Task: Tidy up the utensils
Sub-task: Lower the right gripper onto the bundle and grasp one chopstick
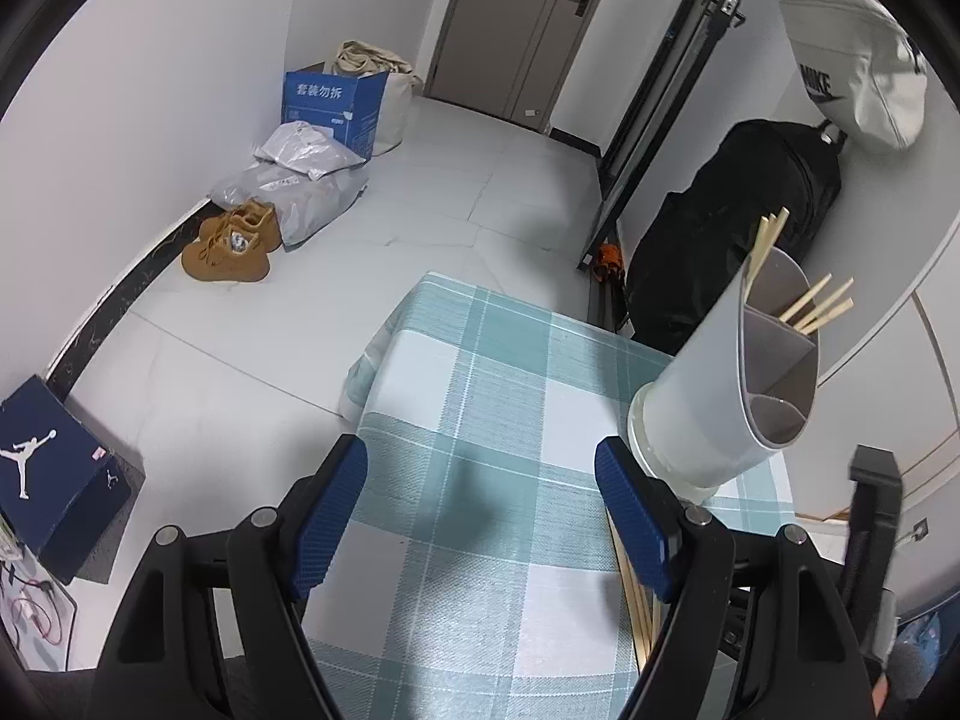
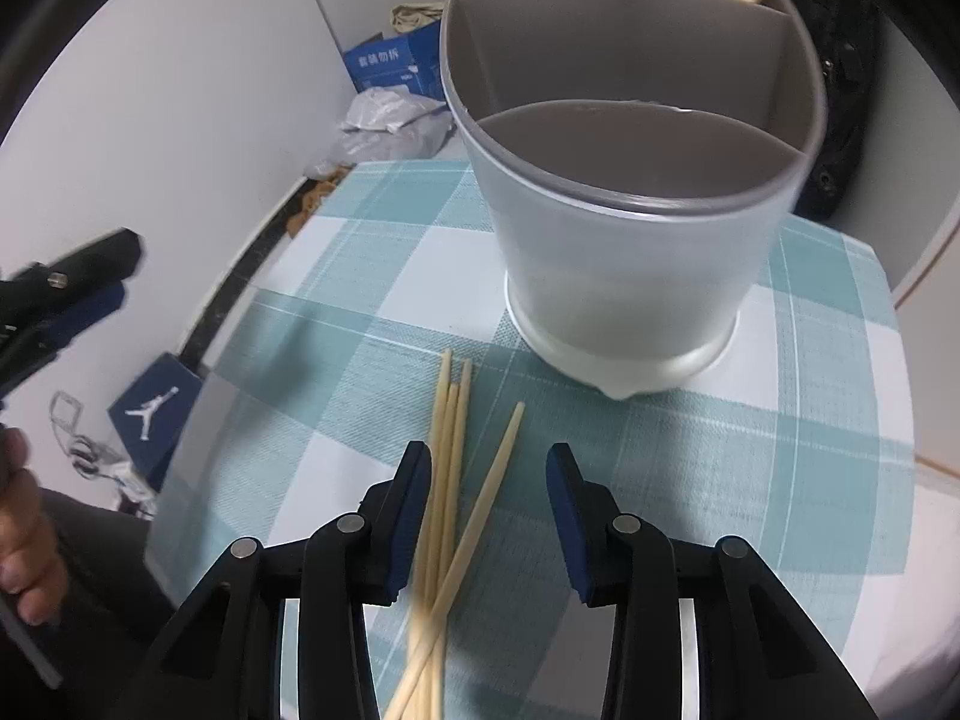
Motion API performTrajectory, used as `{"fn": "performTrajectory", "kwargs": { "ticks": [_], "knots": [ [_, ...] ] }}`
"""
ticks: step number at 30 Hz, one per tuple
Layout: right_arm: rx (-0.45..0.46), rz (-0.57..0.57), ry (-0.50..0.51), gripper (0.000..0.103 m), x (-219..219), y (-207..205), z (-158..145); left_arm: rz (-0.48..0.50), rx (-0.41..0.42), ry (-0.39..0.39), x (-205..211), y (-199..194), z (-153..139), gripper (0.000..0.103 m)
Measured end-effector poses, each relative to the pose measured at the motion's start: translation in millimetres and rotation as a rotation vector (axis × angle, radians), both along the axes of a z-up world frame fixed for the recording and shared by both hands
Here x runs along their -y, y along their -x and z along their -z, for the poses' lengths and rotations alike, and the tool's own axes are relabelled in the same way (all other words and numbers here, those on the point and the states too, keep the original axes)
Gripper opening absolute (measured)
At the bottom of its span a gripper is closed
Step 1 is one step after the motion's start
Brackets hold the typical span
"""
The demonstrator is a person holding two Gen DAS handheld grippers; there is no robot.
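A grey-white utensil holder (image 2: 630, 276) with inner dividers stands on the teal checked tablecloth (image 2: 336, 372); it also shows in the left wrist view (image 1: 714, 396). Several wooden chopsticks (image 1: 813, 306) stand in its far compartments. Several loose chopsticks (image 2: 450, 510) lie on the cloth in front of the holder, between the fingers of my right gripper (image 2: 489, 492), which is open just above them. My left gripper (image 1: 480, 492) is open and empty over the cloth, left of the holder; loose chopsticks (image 1: 636, 606) show beside its right finger.
The small table's far and left edges drop to a tiled floor. On the floor lie brown boots (image 1: 231, 246), plastic bags (image 1: 300, 174), a blue carton (image 1: 333, 108) and a navy shoebox (image 1: 54, 474). A black bag (image 1: 732, 228) leans behind the holder.
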State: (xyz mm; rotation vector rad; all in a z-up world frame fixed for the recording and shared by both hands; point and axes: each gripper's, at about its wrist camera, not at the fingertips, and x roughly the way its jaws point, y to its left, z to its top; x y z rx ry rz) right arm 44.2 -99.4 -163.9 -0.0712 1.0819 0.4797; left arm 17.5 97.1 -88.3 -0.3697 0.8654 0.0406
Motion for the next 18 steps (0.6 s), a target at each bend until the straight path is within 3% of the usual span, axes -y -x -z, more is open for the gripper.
{"fn": "performTrajectory", "kwargs": {
  "ticks": [10, 15, 18],
  "knots": [
    [-0.044, 0.013, 0.136, 0.027, -15, -18, 18, -0.044, -0.036, 0.051, -23, -2, 10, 0.075],
    [-0.023, 0.023, 0.171, 0.023, -19, -19, 19, -0.053, -0.046, 0.062, -25, -2, 10, 0.075],
    [-0.017, 0.03, 0.18, 0.015, -21, -19, 19, -0.054, -0.049, 0.066, -26, -2, 11, 0.075]
  ]
}}
